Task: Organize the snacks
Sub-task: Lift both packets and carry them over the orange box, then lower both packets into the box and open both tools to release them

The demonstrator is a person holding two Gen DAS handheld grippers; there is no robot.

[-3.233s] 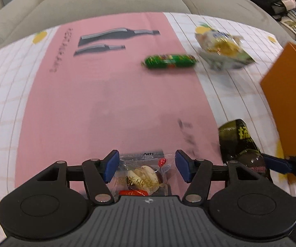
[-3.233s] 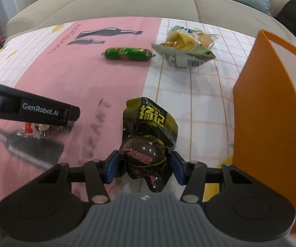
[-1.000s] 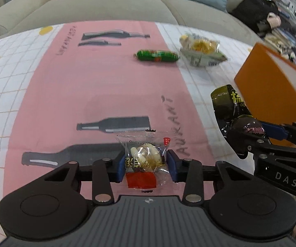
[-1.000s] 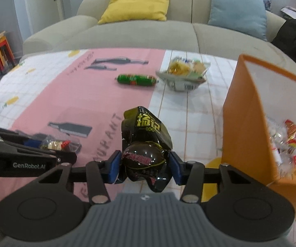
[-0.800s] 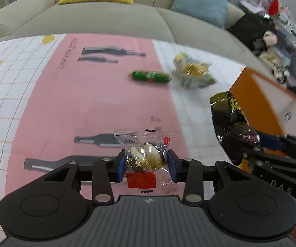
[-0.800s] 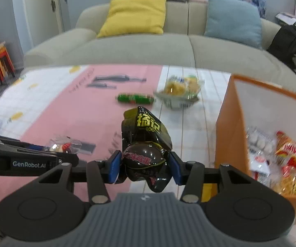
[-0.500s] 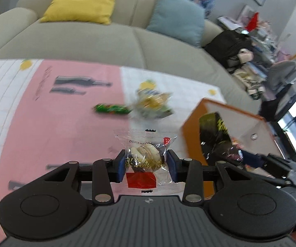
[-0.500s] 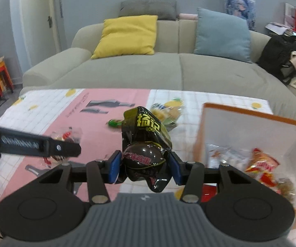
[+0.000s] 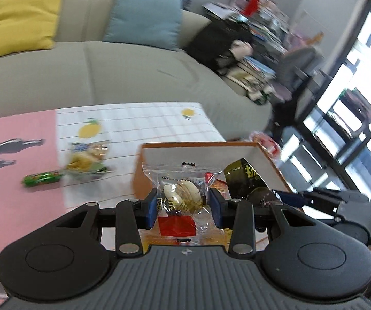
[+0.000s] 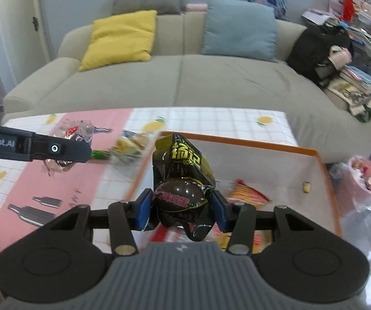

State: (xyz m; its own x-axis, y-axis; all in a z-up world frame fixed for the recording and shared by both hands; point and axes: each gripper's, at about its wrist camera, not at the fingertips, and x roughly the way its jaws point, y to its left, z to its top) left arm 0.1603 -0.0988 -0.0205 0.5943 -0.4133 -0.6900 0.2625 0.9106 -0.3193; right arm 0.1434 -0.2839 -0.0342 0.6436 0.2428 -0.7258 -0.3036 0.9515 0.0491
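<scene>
My left gripper is shut on a clear snack packet with pale pieces and a red label, held in the air at the near left edge of the orange box. My right gripper is shut on a black snack bag with yellow characters, held above the open orange box, which holds several snack packs. The black bag also shows in the left wrist view. The left gripper's arm and its packet show at the left of the right wrist view.
A green sausage snack and a yellow chip bag lie on the tablecloth left of the box. A grey sofa with cushions stands behind the table. A plastic bag lies on the floor at the right.
Both grippers have lifted their snacks off the table and moved right toward the orange box. The right gripper now hangs over the box opening.
</scene>
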